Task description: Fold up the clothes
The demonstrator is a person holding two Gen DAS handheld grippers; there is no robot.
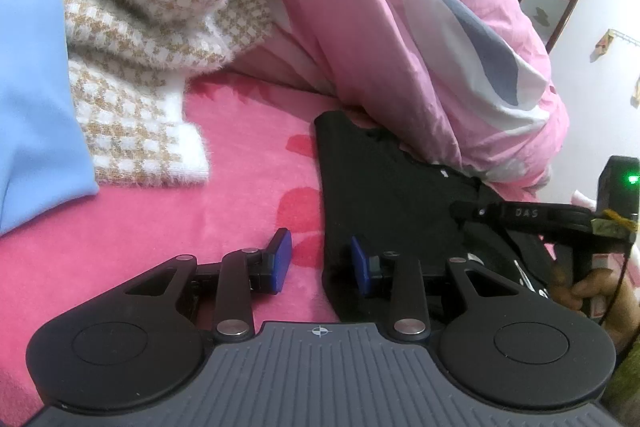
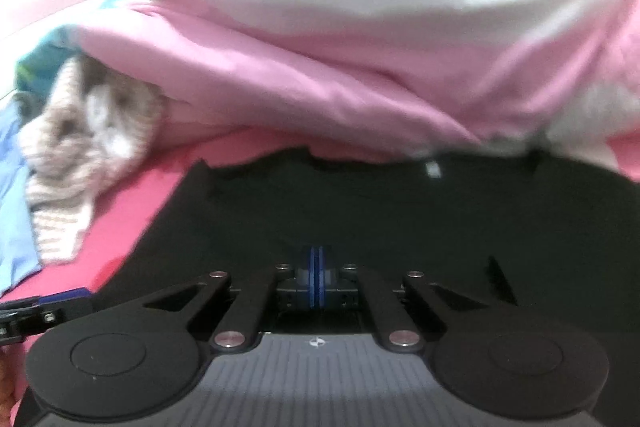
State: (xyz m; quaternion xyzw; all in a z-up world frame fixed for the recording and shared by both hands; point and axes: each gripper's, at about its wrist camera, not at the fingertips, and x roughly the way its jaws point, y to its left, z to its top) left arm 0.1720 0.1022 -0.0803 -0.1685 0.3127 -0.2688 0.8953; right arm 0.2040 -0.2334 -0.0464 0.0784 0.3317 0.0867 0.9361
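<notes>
Pink bed cover (image 1: 240,163), left gripper (image 1: 320,263) fingers spread at black garment (image 1: 392,187) edge, right gripper (image 2: 318,269) fingers pressed together.

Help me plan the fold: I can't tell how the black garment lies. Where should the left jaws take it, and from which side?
Take the black garment by its straight left edge, coming in low from the pink blanket side. That edge lies flat and exposed on bare blanket, right in front of the open left gripper. The far edge is tucked under the pink quilt, so it looks less reachable.

A home bedroom: pink bedspread (image 1: 240,163), rumpled quilt (image 1: 400,27), clothes
</notes>
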